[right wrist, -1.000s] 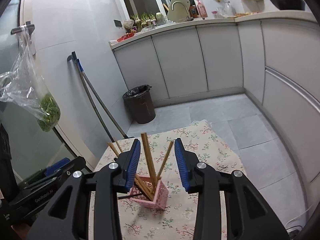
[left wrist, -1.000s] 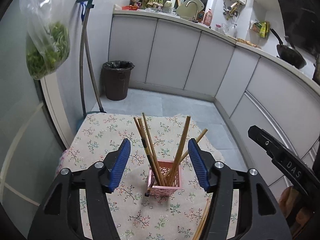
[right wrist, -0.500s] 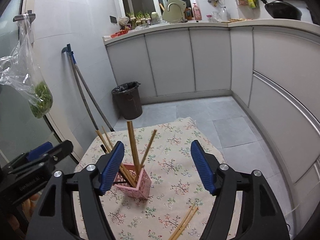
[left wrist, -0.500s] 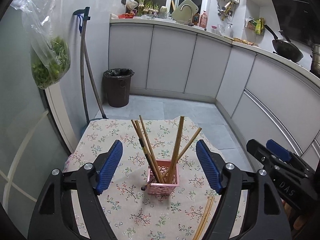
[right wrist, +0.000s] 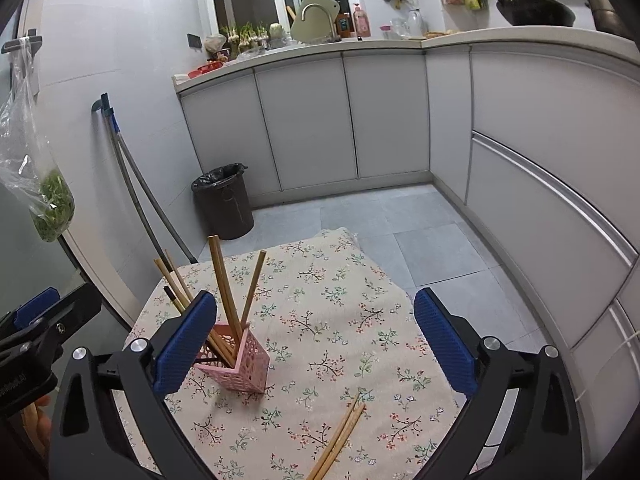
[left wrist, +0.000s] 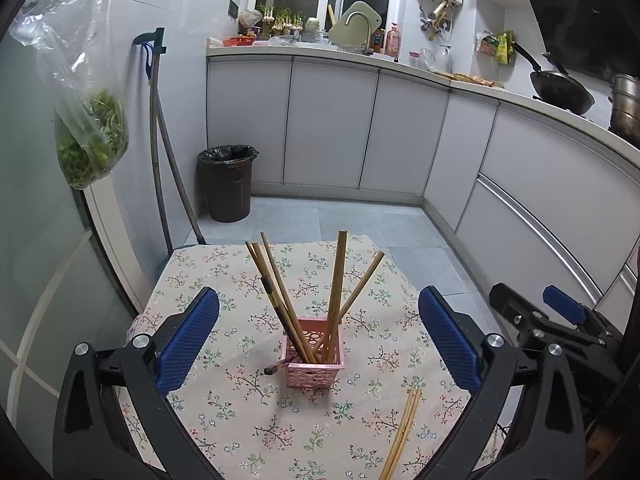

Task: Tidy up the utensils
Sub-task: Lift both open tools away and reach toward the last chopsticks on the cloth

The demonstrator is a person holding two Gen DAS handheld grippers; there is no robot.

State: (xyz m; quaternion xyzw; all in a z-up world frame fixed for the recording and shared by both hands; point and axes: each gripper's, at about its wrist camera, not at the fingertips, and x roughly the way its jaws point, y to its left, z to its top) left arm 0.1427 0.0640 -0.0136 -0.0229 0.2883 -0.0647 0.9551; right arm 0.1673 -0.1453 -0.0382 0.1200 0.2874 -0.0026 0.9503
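A pink perforated basket (left wrist: 314,354) stands on the floral tablecloth (left wrist: 224,272) with several wooden chopsticks (left wrist: 338,280) leaning in it. A loose pair of chopsticks (left wrist: 402,432) lies on the cloth to its near right. My left gripper (left wrist: 318,296) hangs short of the basket, its jaws opening wide, and the blue pads (left wrist: 188,336) touch nothing. In the right wrist view, the basket (right wrist: 240,364) sits at the left pad, and the loose chopsticks (right wrist: 340,436) lie low in the middle. My right gripper (right wrist: 316,299) is opening too and holds nothing. Each gripper shows at the edge of the other's view.
The small table ends at the far cloth edge (right wrist: 340,236), with tiled floor beyond. A dark trash bin (left wrist: 226,182) and mop handles (left wrist: 160,140) stand by the wall. A bag of greens (left wrist: 92,144) hangs at left. Grey cabinets (left wrist: 520,200) curve round the right.
Both grippers' jaws have spread from narrow to wide. Both have drawn back from the basket, which now looks smaller, and the loose chopsticks have come into view near the bottom.
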